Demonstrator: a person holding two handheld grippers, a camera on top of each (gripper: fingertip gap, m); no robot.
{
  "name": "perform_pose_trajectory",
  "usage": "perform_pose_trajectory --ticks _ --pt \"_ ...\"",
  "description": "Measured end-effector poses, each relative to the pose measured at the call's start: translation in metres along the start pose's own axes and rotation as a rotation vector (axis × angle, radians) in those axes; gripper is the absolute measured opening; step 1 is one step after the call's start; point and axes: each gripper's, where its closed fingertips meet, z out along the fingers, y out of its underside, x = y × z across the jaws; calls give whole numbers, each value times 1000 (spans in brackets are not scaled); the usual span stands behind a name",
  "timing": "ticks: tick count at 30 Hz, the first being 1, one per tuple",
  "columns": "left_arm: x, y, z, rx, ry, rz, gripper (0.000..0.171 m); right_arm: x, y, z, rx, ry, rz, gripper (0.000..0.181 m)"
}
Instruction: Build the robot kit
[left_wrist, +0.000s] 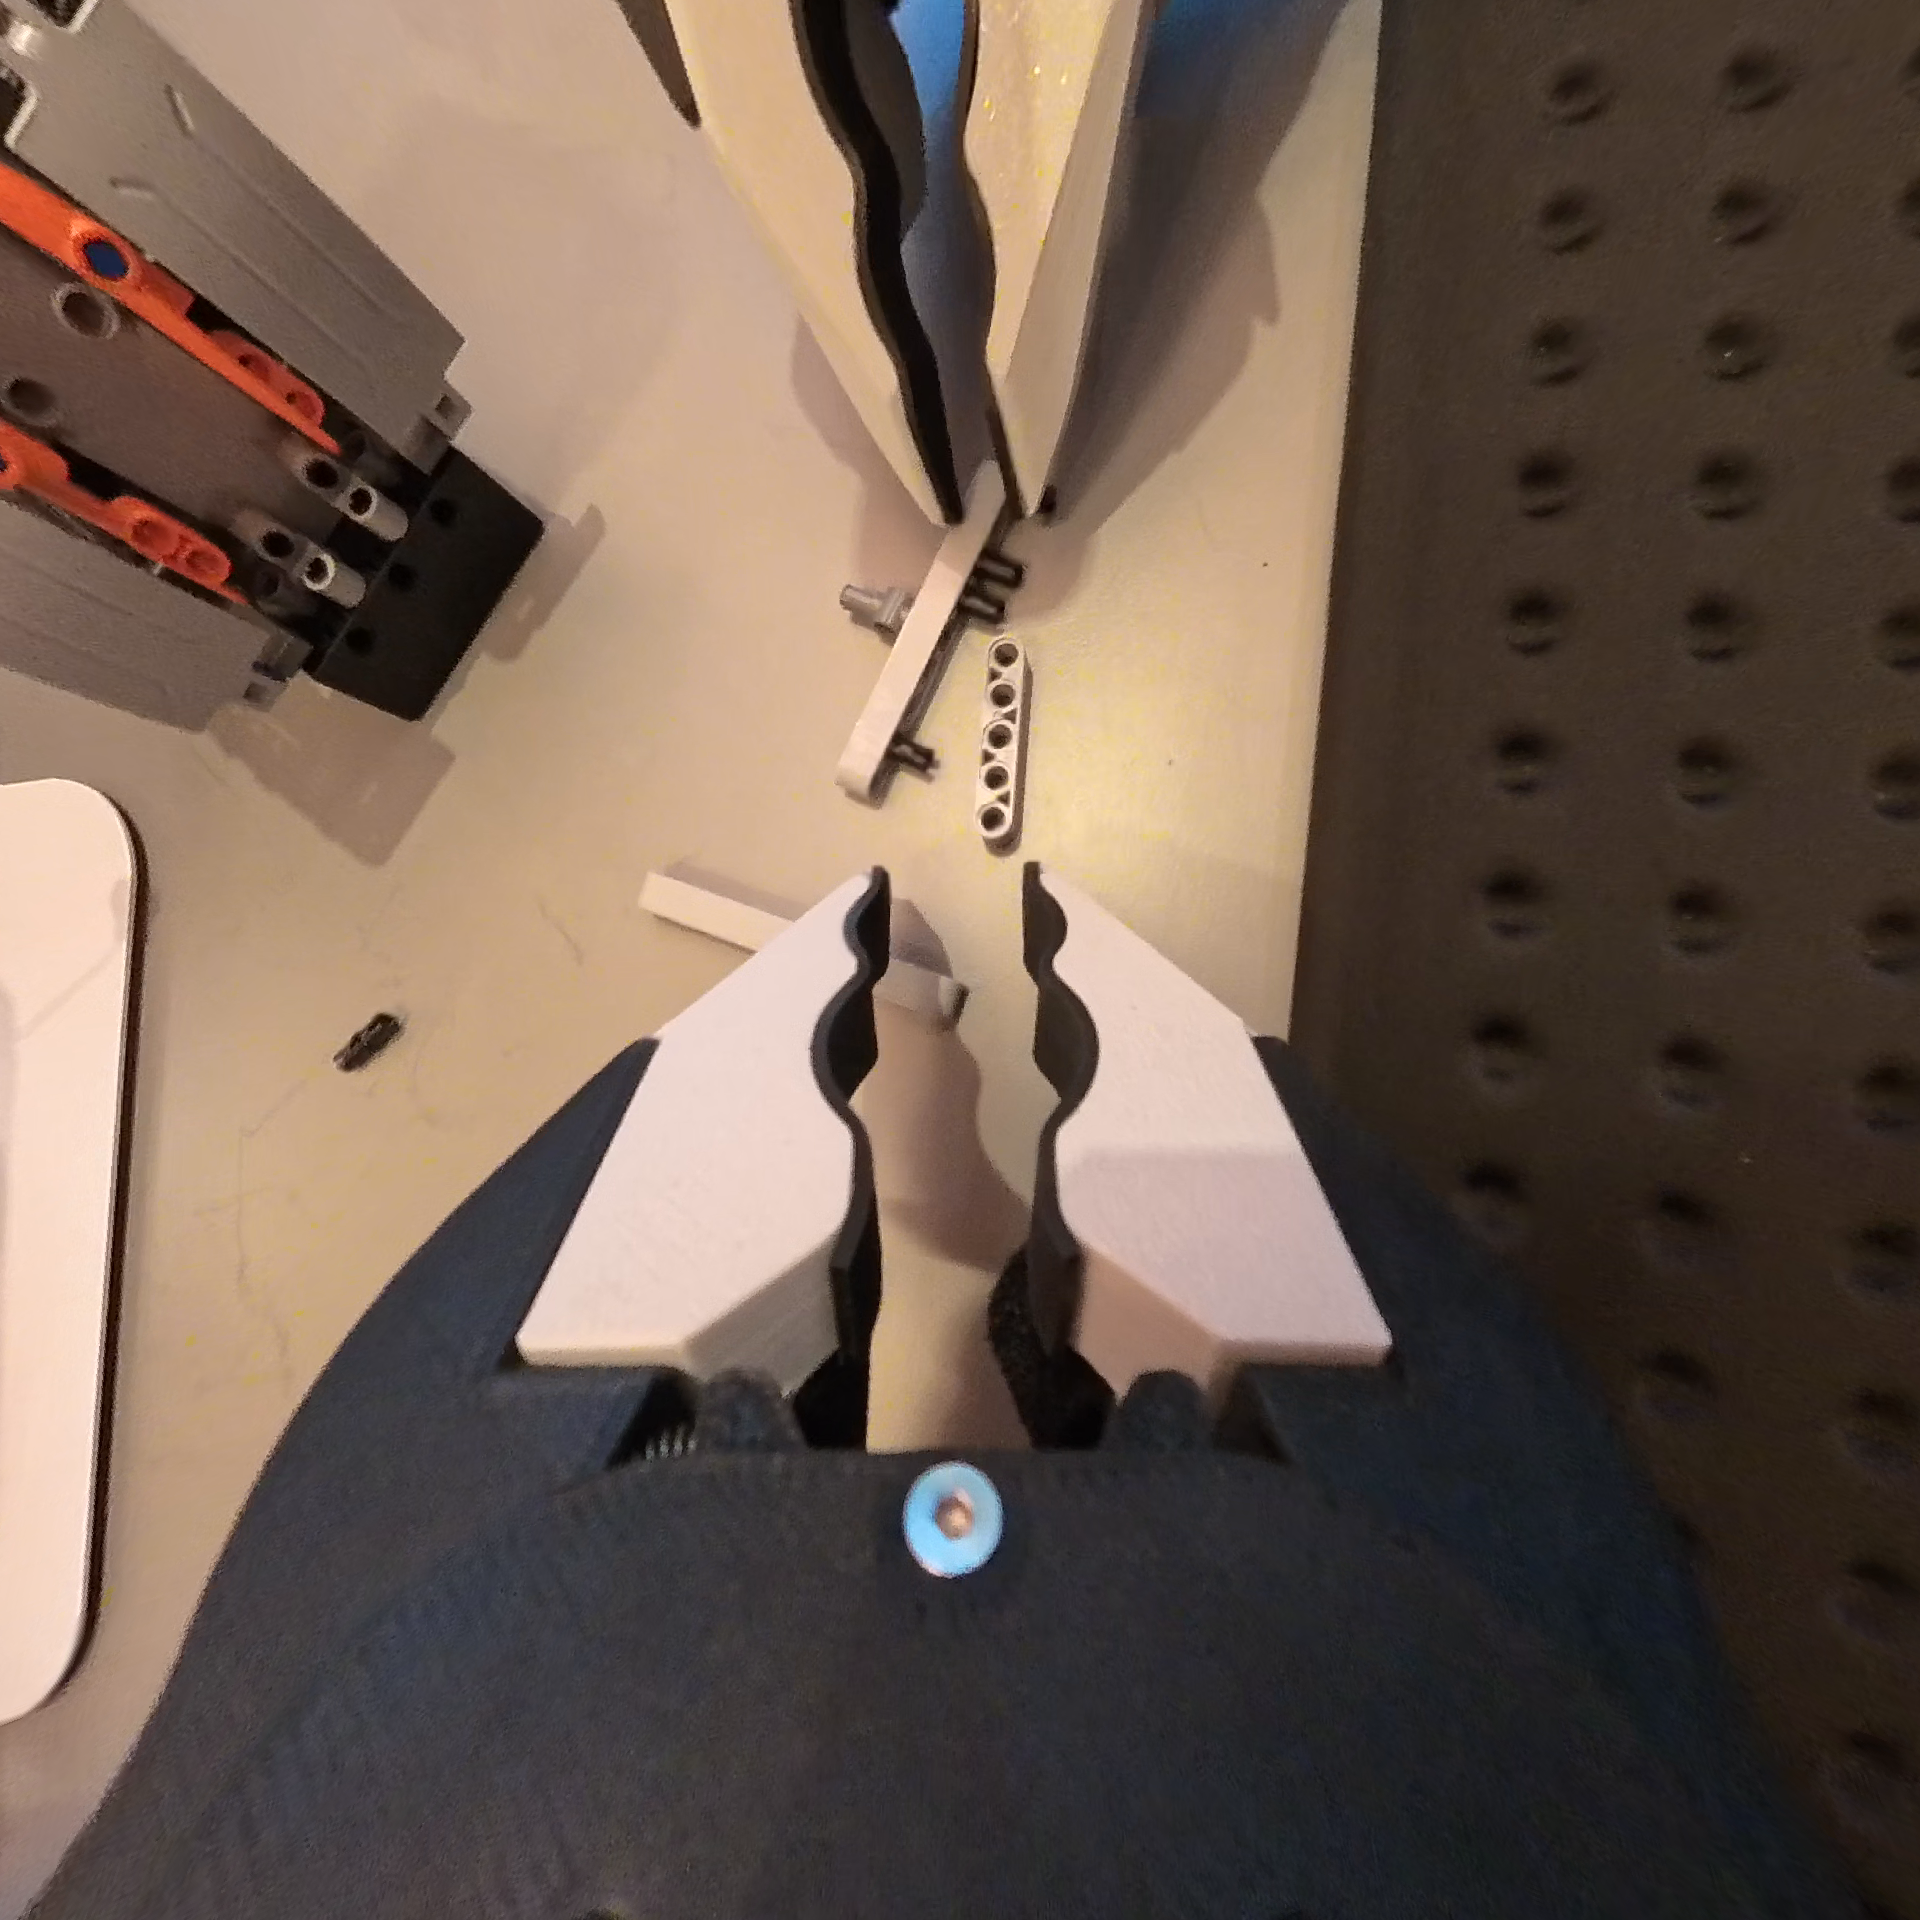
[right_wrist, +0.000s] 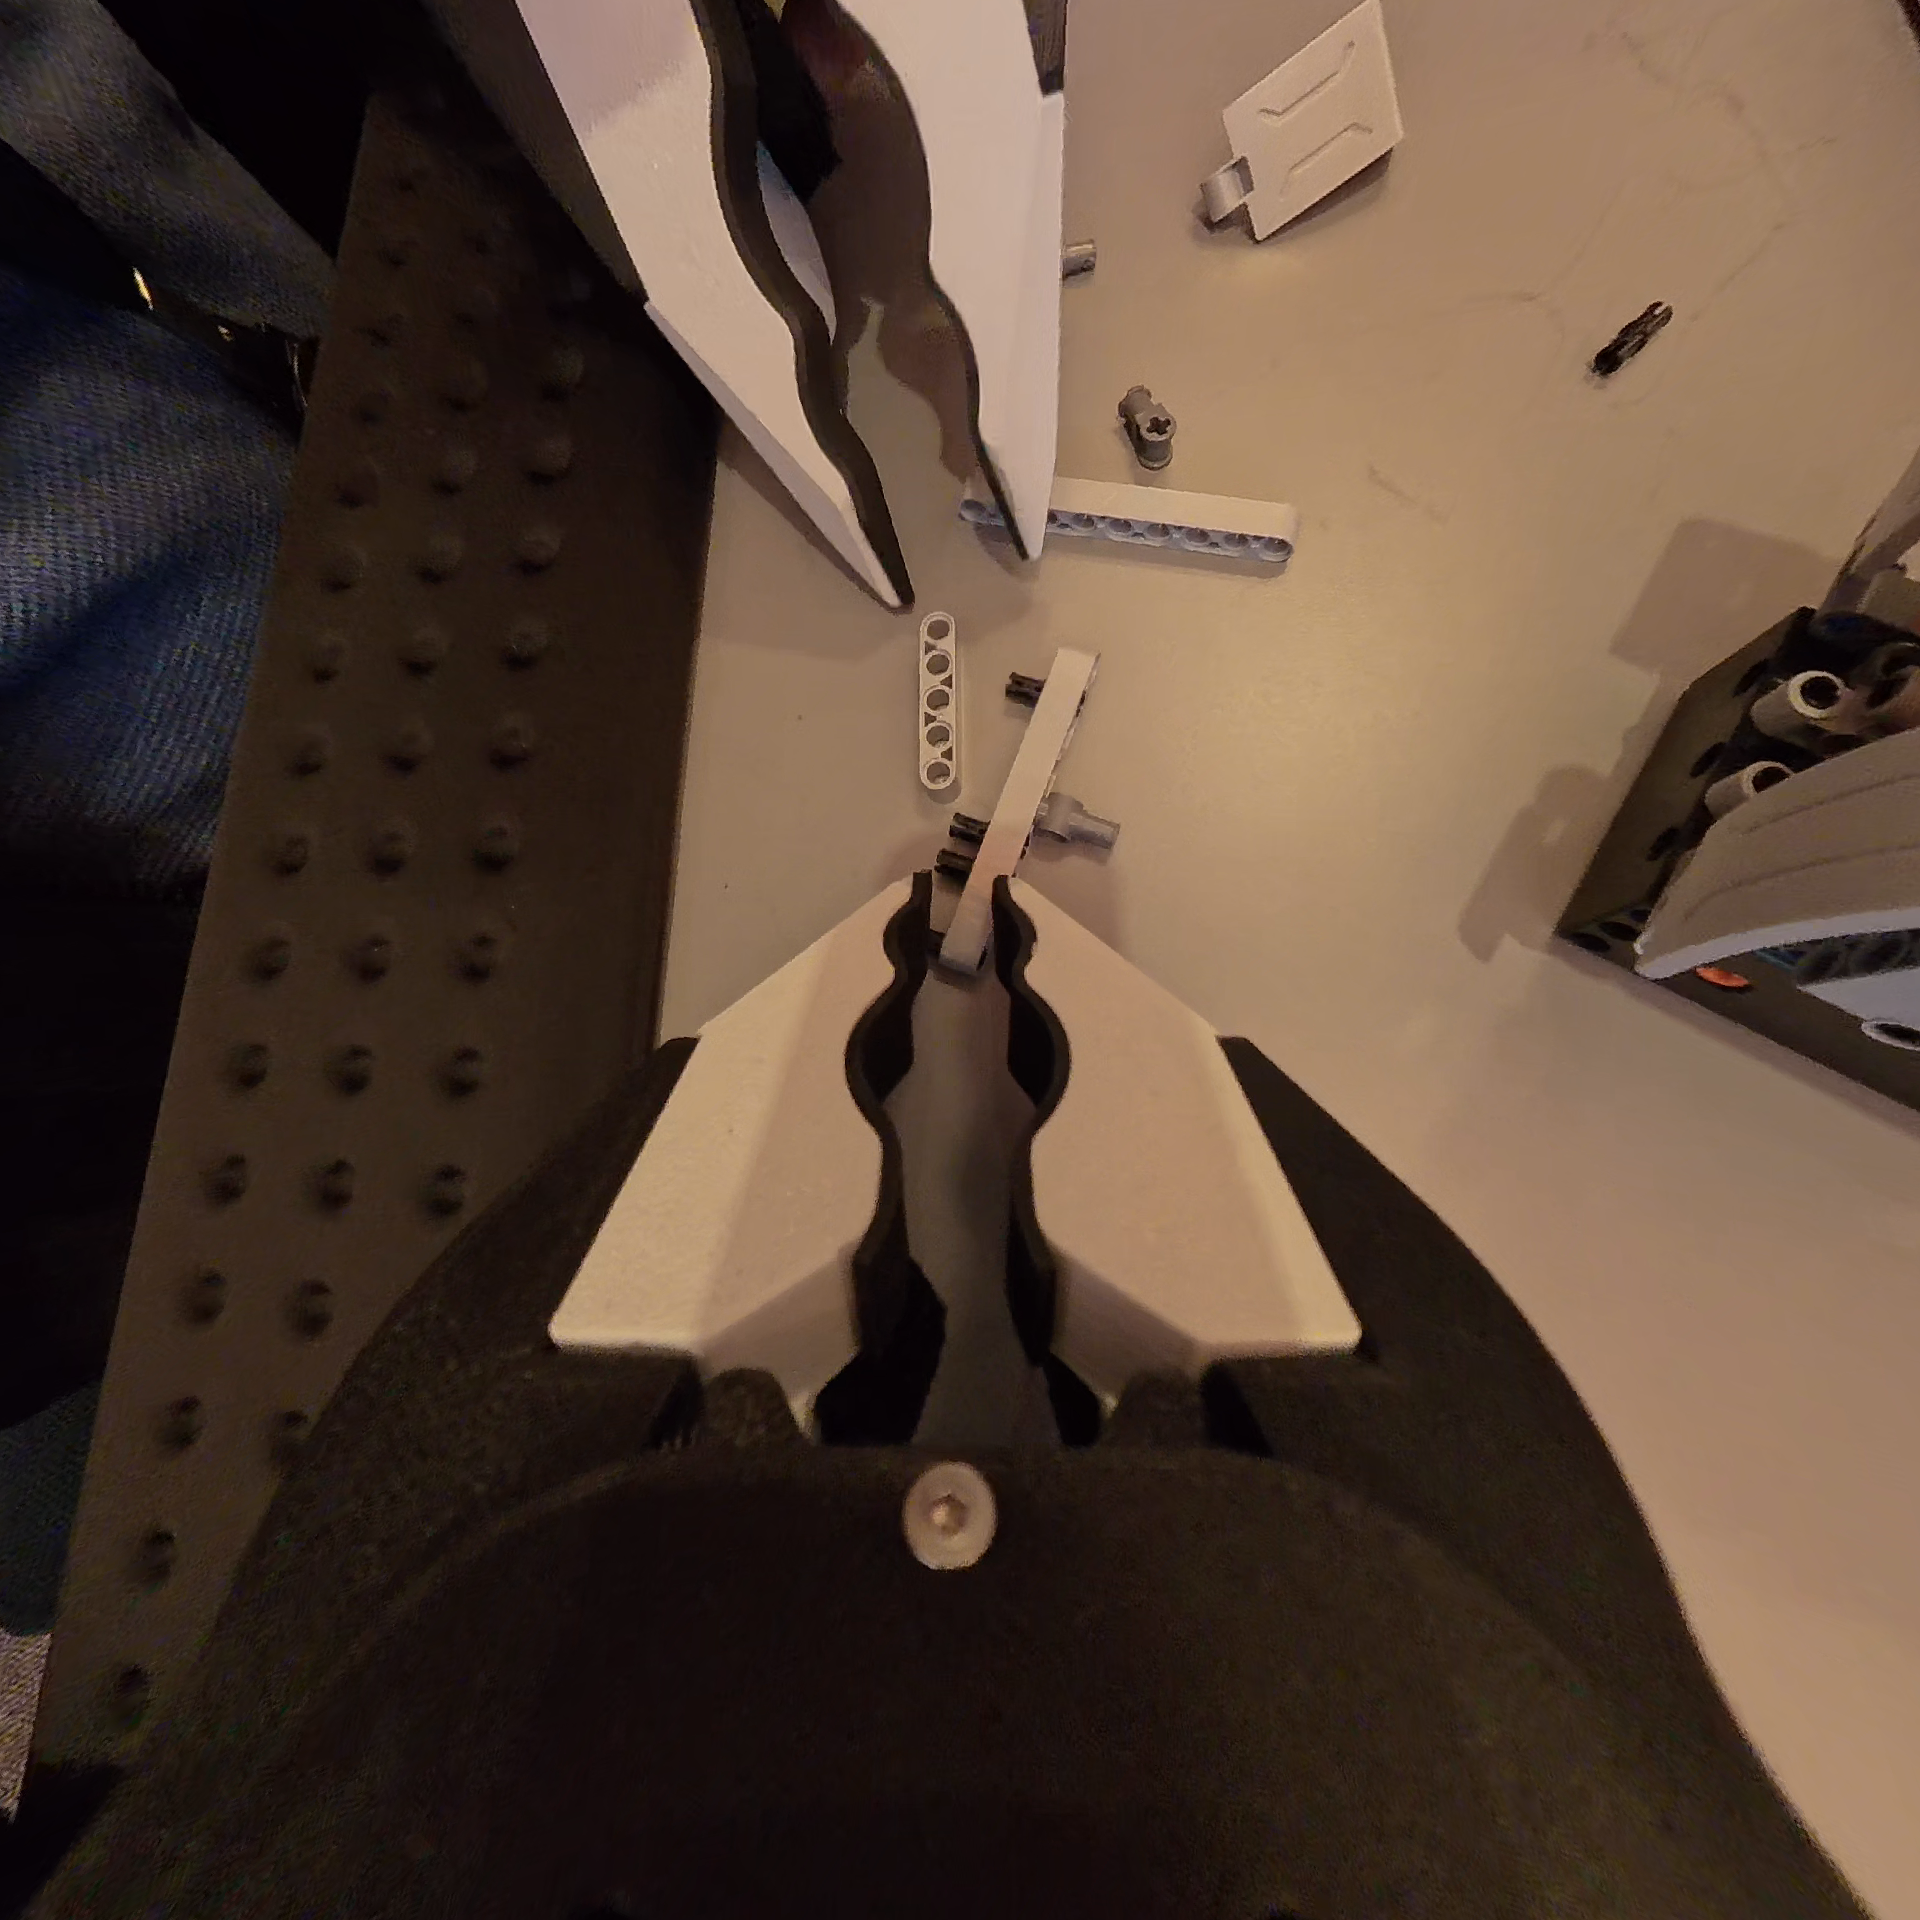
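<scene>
Right gripper (right_wrist: 958, 883), nearly closed, pinches the near end of a white beam (right_wrist: 1023, 800) studded with black pins (right_wrist: 961, 844). Left gripper (left_wrist: 956, 883) hovers part-open and empty above a second beam (left_wrist: 717, 909); a short grey beam (left_wrist: 1002, 743) lies between them.

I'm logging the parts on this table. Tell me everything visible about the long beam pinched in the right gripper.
The long beam is a pale grey plastic strip, seen edge-on, so its holes don't show. Black pins stick out of one side and a grey connector out of the other. The right gripper is shut on one end; the rest slants forward above the beige table, beside a short five-hole beam.
</scene>
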Motion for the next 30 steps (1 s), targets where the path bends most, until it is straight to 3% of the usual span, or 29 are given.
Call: perform_pose_trajectory --ticks 14,23,30 --pt "11 -11 11 -21 0 68 6 -1 -2 2 -3 -6 3 10" --pt "4 -14 7 -31 -137 244 6 0 -3 1 -3 3 -4 9" --pt "-4 -26 -1 -26 -287 375 6 -16 -33 -10 152 -74 34 18"
